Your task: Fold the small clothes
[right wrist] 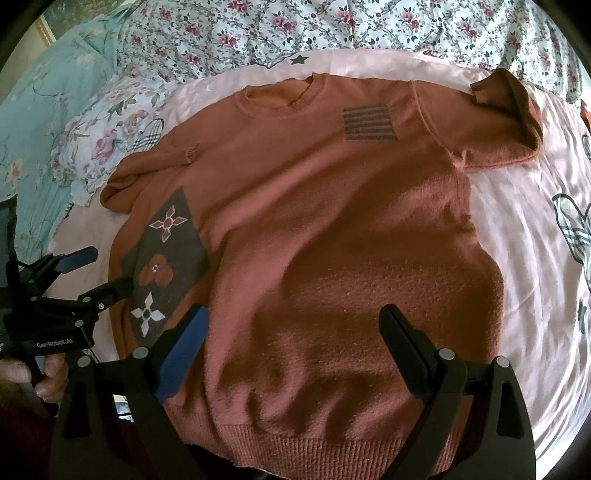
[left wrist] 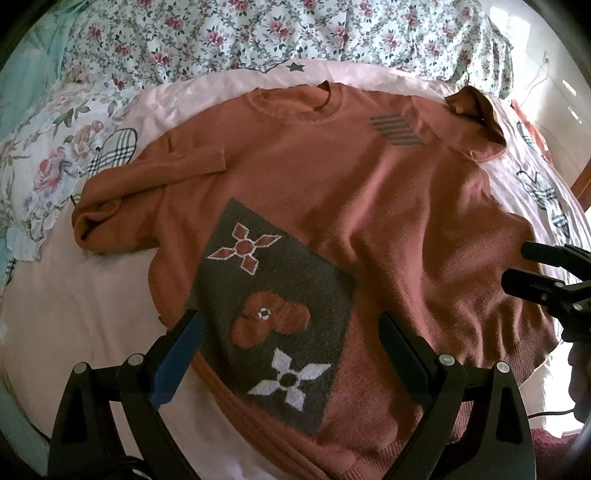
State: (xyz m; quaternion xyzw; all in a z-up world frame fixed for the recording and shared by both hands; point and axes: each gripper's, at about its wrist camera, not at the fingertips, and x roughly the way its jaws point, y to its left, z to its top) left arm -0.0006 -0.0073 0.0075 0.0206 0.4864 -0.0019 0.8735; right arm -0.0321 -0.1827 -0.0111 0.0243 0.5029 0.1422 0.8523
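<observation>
Rust-orange knit, my sweater point(left wrist: 332, 206) lies face up and spread flat on the pink bedsheet point(left wrist: 85, 317), collar at the far side. From the left wrist camera my left tongs point(left wrist: 291, 354) hang wide open and empty over the grey flower panel point(left wrist: 273, 314) near the hem. The left sleeve is folded across the chest; my right tongs point(left wrist: 517, 266) show at the right edge, over the sweater's side.

From the right wrist camera, my right tongs point(right wrist: 295, 350) gape fully, gripping nothing, above the near hem. A floral quilt point(right wrist: 332, 26) lies beyond the collar. My hand point(right wrist: 33, 376) holds the left tongs point(right wrist: 107, 269) at left, also open.
</observation>
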